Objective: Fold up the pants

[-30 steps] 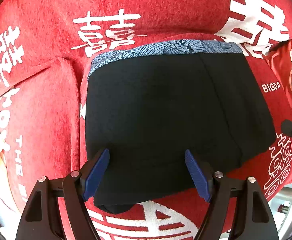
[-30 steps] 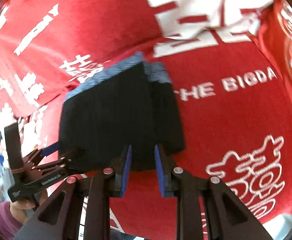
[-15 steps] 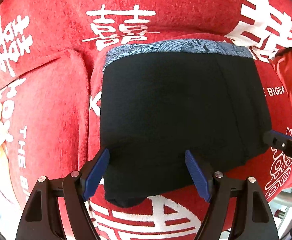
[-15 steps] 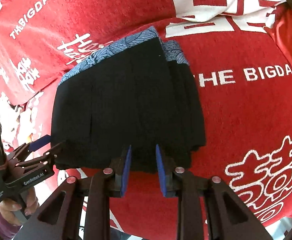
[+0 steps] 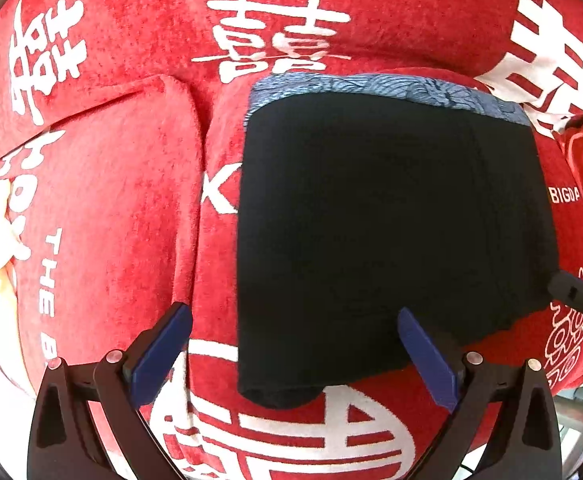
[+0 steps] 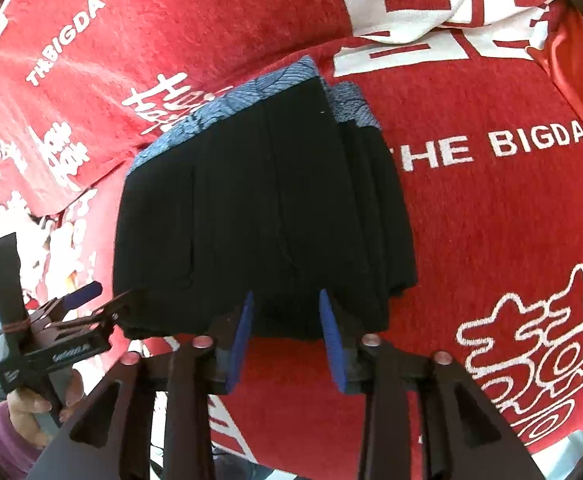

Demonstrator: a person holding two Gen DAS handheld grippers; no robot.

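Pants (image 5: 387,232) folded flat on the red cloth (image 5: 111,208). My left hand-held gripper (image 5: 291,354) and right hand-held gripper (image 6: 287,332) are both opening, jaws apart, gripping nothing.

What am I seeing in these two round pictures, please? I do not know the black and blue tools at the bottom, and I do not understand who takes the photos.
There is no robot. A person holds a hand tool with two fingers in each hand, and each tool carries a wide-angle camera looking along its fingers. One picture comes from the left gripper, the other from the right gripper. Folded black pants with a blue patterned waistband lie on a red cloth with white writing. Both grippers' jaws are opening; neither holds the pants.
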